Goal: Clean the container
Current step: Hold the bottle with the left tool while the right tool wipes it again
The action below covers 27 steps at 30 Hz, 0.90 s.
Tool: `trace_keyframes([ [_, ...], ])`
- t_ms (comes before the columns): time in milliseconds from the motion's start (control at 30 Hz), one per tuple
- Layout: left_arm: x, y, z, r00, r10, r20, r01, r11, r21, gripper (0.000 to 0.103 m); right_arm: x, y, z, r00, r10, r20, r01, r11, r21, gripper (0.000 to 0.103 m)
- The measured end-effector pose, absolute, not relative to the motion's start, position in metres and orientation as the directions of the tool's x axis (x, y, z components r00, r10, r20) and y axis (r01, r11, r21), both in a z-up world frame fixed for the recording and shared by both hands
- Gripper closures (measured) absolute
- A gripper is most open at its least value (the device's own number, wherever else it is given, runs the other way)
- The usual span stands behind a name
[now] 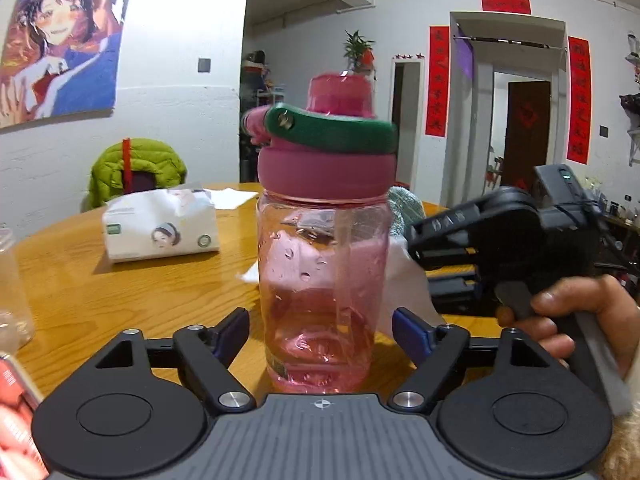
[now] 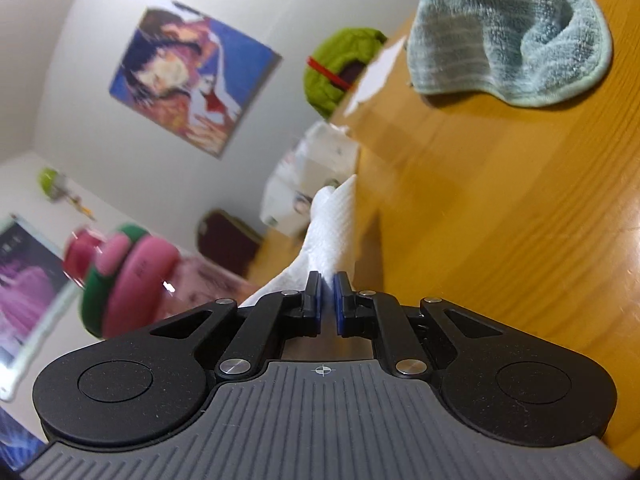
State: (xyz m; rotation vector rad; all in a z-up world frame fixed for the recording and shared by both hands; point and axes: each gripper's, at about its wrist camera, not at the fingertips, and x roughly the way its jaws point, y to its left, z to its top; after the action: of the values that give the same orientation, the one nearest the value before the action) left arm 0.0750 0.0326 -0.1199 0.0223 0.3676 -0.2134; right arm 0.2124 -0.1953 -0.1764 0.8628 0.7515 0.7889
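Observation:
A clear pink bottle [image 1: 322, 280] with a pink lid and green carry handle [image 1: 332, 130] stands upright on the wooden table [image 1: 120, 288], with droplets inside it. My left gripper [image 1: 321, 322] is open, its blue pads on either side of the bottle's lower body with small gaps. In the right wrist view my right gripper [image 2: 327, 280] is shut on a crumpled white paper towel [image 2: 332, 228], with the bottle [image 2: 132, 276] blurred at the lower left. From the left wrist view the right gripper's body [image 1: 504, 236], held by a hand [image 1: 580, 320], sits right of the bottle with the towel [image 1: 404, 280] against it.
A white tissue pack [image 1: 160, 226] lies at the back left, near a green jacket [image 1: 136, 172] on a chair. A teal cloth [image 2: 508, 36] lies on the table beyond the bottle. A clear jar [image 1: 12, 288] and a red packet [image 1: 16, 412] sit at the left edge.

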Motion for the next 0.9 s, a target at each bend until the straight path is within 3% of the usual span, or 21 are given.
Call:
trace_keyframes([
  [133, 0.07, 0.024, -0.122, 0.899, -0.245, -0.363, 0.264, 0.965, 0.003, 0.023, 0.217, -0.19, -0.175, 0.473, 0.857, -0.203, -0.292, 0.37, 0.882, 0.091],
  [333, 0.092, 0.027, -0.124, 0.9, -0.221, -0.376, 0.249, 0.968, 0.027, 0.024, 0.211, -0.185, -0.171, 0.482, 0.843, -0.238, -0.308, 0.417, 0.855, 0.091],
  [567, 0.103, 0.033, -0.127, 0.892, -0.225, -0.391, 0.252, 0.967, 0.018, 0.033, 0.209, -0.185, -0.175, 0.467, 0.835, -0.291, -0.283, 0.453, 0.845, 0.091],
  [633, 0.103, 0.034, -0.127, 0.892, -0.231, -0.39, 0.255, 0.967, 0.012, 0.033, 0.207, -0.19, -0.173, 0.477, 0.844, -0.245, -0.297, 0.417, 0.859, 0.091],
  [767, 0.102, 0.033, -0.127, 0.892, -0.23, -0.388, 0.256, 0.967, 0.015, 0.033, 0.197, -0.209, -0.161, 0.489, 0.871, 0.048, -0.407, 0.179, 0.896, 0.091],
  [833, 0.101, 0.032, -0.127, 0.893, -0.227, -0.388, 0.254, 0.967, 0.019, 0.033, 0.197, -0.205, -0.162, 0.473, 0.879, 0.058, -0.41, 0.162, 0.897, 0.091],
  [900, 0.101, 0.032, -0.127, 0.893, -0.228, -0.388, 0.254, 0.967, 0.018, 0.033, 0.202, -0.198, -0.167, 0.472, 0.88, -0.051, -0.353, 0.241, 0.904, 0.091],
])
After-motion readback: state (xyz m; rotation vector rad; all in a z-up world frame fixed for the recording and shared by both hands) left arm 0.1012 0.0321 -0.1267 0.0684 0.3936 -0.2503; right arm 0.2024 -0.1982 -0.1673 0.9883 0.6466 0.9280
